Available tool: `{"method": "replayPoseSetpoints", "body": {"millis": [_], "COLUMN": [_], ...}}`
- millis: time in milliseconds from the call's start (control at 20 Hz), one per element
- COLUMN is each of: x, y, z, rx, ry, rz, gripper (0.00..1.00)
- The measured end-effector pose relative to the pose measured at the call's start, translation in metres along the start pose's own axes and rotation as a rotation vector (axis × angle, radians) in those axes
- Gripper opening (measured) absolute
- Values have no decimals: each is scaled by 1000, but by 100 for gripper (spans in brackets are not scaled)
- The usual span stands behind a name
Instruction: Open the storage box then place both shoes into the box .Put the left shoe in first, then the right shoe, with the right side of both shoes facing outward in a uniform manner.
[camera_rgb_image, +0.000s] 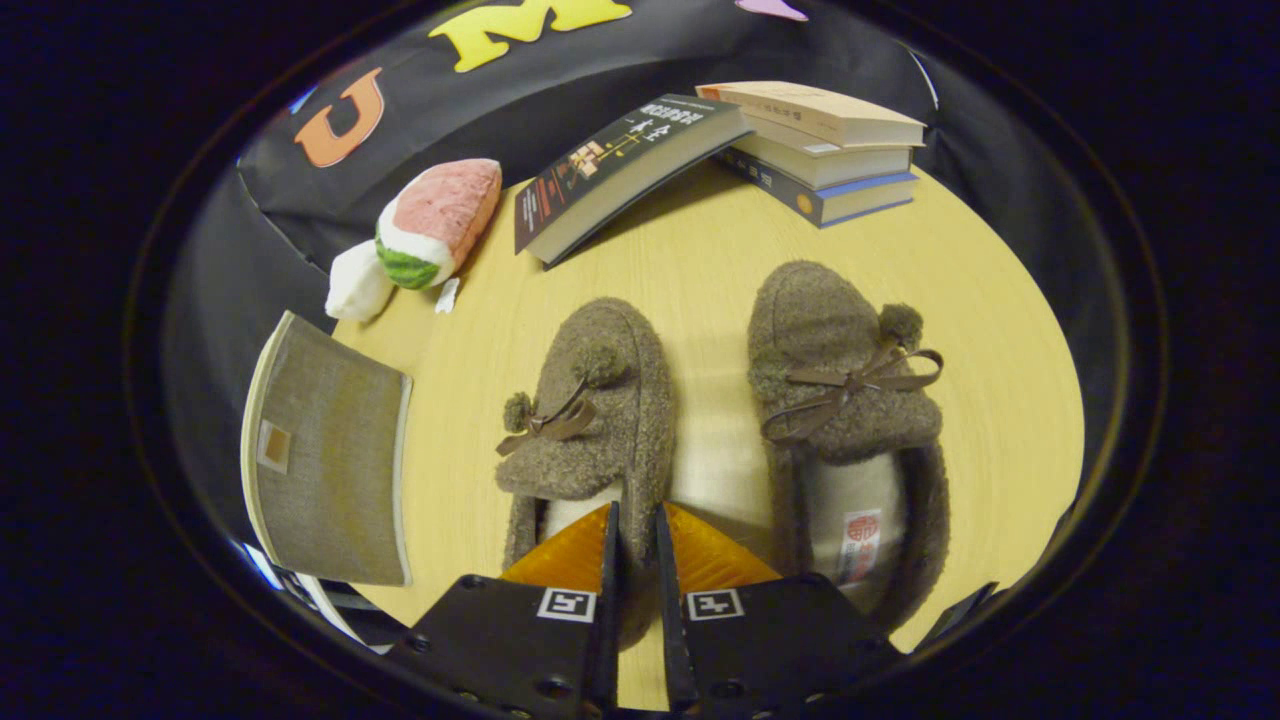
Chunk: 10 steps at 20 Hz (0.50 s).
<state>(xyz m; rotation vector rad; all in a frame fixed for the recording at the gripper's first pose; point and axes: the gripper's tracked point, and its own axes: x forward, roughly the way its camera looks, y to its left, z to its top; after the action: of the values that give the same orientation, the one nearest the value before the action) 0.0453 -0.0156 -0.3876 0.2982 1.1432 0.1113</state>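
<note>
a: where do the shoes sit against the gripper (637, 520)?

b: both lie on the round wooden table (1000, 330), toes pointing away. the left shoe (590, 420) is just ahead of the fingers, and its right side wall runs into the narrow gap between them. the right shoe (845, 400) lies beside it, off to the right of the fingers, apart from them.

a: and the fingers themselves?

b: drawn close together, with a thin slit left between. the edge of the left shoe's collar sits in that slit, but i cannot tell whether both fingers press on it.

a: the box?

b: a grey fabric box (325, 450) lies at the table's left rim, well apart from the shoes, its flat lid side up and closed.

a: what is hard to make out?

b: the heel of the left shoe is hidden behind the fingers, and the right shoe's heel is partly covered by the gripper body. the box's near corner is cut off. beyond the shoes stand a stack of books (830, 150), another book (620, 170) leaning on it, and a plush toy (430, 225) at the far left.
</note>
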Motion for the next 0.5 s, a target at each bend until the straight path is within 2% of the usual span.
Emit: {"method": "replayPoseSetpoints", "body": {"millis": [50,150,350,500], "x": [-2,-4,-13,-27], "y": [-3,-2,7,20], "z": [1,0,-6,-11], "rx": [20,61,192,245], "ry": [-4,14,37,31], "rz": [-6,2,51,73], "gripper": [19,0,0,0]}}
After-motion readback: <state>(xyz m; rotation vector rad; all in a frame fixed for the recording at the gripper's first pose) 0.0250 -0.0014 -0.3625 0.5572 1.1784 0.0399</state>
